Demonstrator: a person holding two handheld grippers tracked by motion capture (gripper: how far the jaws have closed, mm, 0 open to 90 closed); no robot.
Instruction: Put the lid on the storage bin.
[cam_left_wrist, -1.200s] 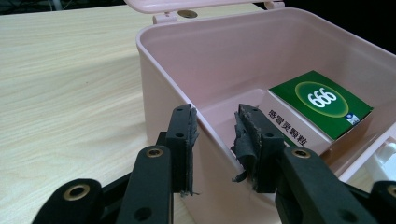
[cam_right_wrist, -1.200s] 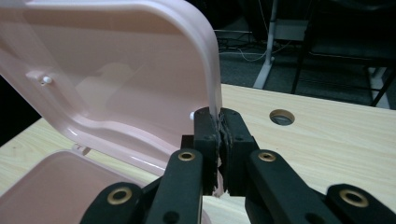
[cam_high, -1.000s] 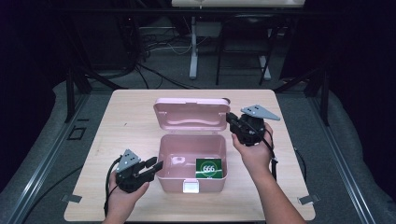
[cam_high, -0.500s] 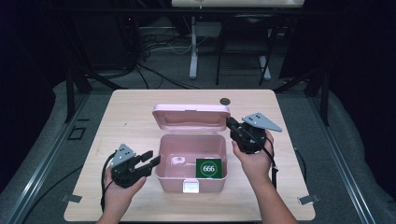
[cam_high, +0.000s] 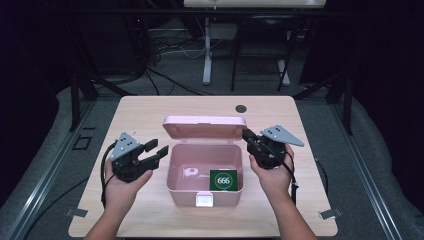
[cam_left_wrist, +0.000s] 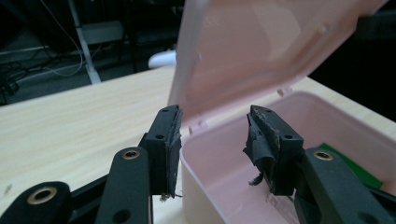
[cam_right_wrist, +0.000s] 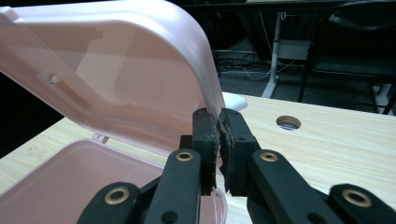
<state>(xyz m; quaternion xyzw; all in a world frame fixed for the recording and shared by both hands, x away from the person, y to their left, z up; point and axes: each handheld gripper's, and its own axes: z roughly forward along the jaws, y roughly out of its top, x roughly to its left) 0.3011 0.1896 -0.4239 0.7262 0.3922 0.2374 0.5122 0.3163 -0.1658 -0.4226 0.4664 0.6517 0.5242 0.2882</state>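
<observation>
- A pink box (cam_high: 205, 172) sits mid-table (cam_high: 150, 112), its lid (cam_high: 205, 127) raised at the far side.
- The right gripper (cam_high: 246, 135) pinches the lid's right edge; in the right gripper view its jaws are clenched on the rim of the lid (cam_right_wrist: 140, 70), the plastic squeezed between the worn pads (cam_right_wrist: 205, 135). How far the rim runs in between them is hidden by the jaws themselves.
- The left gripper (cam_high: 156, 150) is held just left of the box, jaws spread and holding nothing. In the left gripper view its fingertips (cam_left_wrist: 170, 135) frame the near corner of the box (cam_left_wrist: 219, 177); I cannot tell whether either pad touches the wall.
- Inside the box lies a green card (cam_high: 223, 180) with "666" in a white ring, at the right of the floor. In the left gripper view a green sliver (cam_left_wrist: 355, 165) of it shows, the rest cut off by the right jaw.
- A pale roundish thing (cam_high: 190, 172) lies at the left of the box floor; too faint to name.
- A dark round hole (cam_high: 241, 108) marks the far table edge; the right gripper view shows it (cam_right_wrist: 288, 122) beyond the jaws.
- A white rounded shape (cam_right_wrist: 233, 100) peeks out behind the lid, mostly hidden.
- Both forearms are cut off by the bottom of the high view.
</observation>
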